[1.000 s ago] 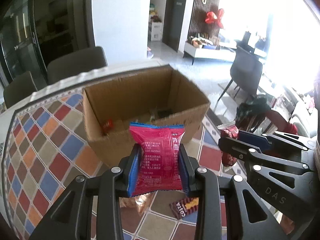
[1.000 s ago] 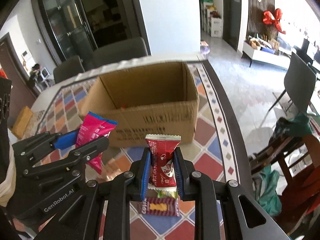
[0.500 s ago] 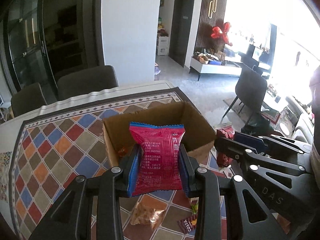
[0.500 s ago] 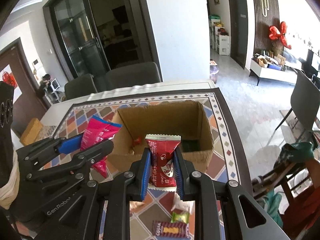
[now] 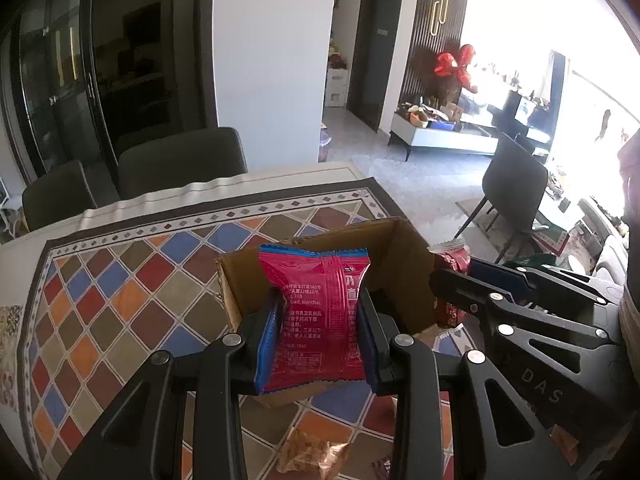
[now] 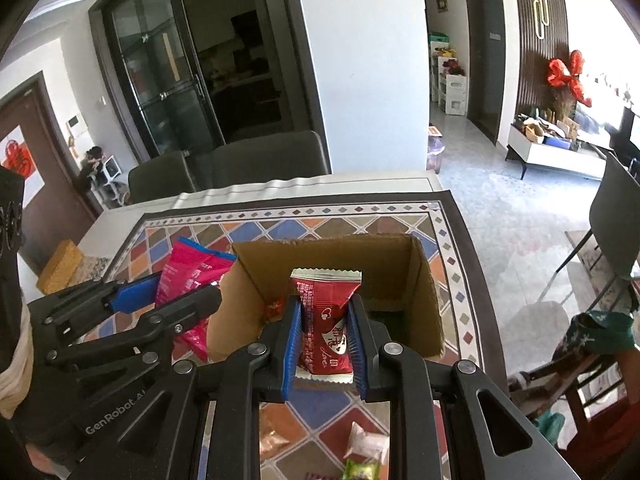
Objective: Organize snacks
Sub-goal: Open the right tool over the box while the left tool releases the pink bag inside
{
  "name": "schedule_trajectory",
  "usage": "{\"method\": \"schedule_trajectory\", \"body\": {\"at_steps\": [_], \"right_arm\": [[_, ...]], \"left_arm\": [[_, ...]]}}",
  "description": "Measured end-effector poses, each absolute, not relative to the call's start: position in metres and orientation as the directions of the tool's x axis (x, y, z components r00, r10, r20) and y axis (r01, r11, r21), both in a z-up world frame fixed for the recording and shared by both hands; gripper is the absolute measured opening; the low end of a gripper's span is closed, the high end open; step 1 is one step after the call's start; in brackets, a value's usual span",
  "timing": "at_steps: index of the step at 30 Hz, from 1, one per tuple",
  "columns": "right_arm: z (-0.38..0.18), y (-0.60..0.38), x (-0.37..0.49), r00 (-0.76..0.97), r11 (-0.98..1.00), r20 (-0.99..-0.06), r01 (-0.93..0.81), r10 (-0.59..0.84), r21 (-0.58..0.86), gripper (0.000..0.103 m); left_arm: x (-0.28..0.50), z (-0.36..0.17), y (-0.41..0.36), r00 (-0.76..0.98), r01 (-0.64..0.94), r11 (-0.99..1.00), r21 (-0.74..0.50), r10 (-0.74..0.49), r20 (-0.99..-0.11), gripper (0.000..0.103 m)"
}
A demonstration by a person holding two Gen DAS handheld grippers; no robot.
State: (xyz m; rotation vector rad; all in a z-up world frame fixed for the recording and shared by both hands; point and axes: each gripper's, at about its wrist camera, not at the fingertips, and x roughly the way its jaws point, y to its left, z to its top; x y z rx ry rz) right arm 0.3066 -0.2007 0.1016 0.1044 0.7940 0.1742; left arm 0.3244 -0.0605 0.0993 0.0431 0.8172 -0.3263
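The left gripper [image 5: 318,334] is clamped on a pink snack packet [image 5: 316,316], its blue pads pressed against both side edges so the packet stands upright between them with the printed back facing the camera. Just past its fingertips sits the open cardboard box [image 5: 404,264], resting on the patterned tablecloth [image 5: 120,300]. The left wrist view shows almost nothing of the box's inside, because the pink packet covers it. Below the left gripper, on the cloth, lies an orange-brown snack bag [image 5: 310,456], and a dark wrapper beside it is cut off at the frame edge, too little showing to name.

To the right of the left gripper, the right gripper [image 6: 324,336] is closed tight on a red snack packet [image 6: 325,320], also held upright. From the left wrist view only the top and bottom ends of that red packet peek out around the black finger. The right wrist view looks straight into the box: a small red wrapper [image 6: 273,307] lies against the inner left wall, and something dark sits on the floor toward the right, possibly another packet. This view also shows the pink packet held outside the box's left wall. Beneath the right gripper, a pale pink wrapped sweet [image 6: 366,444] and a green wrapper [image 6: 362,471] lie on the cloth.
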Motion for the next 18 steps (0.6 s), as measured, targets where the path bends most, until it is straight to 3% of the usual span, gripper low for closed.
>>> {"method": "schedule_trajectory", "body": {"at_steps": [8, 12, 18], "right_arm": [[0.083, -0.198, 0.334, 0.657, 0.981, -0.729, -0.113, 0.193, 0.157, 0.024], [0.074, -0.2, 0.338, 0.651, 0.987, -0.743, -0.084, 0.159, 0.138, 0.031], [0.072, -0.2, 0.331, 0.646, 0.988, -0.747, -0.09, 0.156, 0.128, 0.033]], "left_arm": [[0.352, 0.079, -0.058, 0.611, 0.276, 0.957, -0.095, -0.25, -0.751, 0.038], [0.354, 0.071, -0.056, 0.602, 0.263, 0.96, -0.093, -0.238, -0.762, 0.039], [0.346, 0.07, -0.058, 0.605, 0.272, 0.959, -0.085, -0.239, -0.76, 0.046]]}}
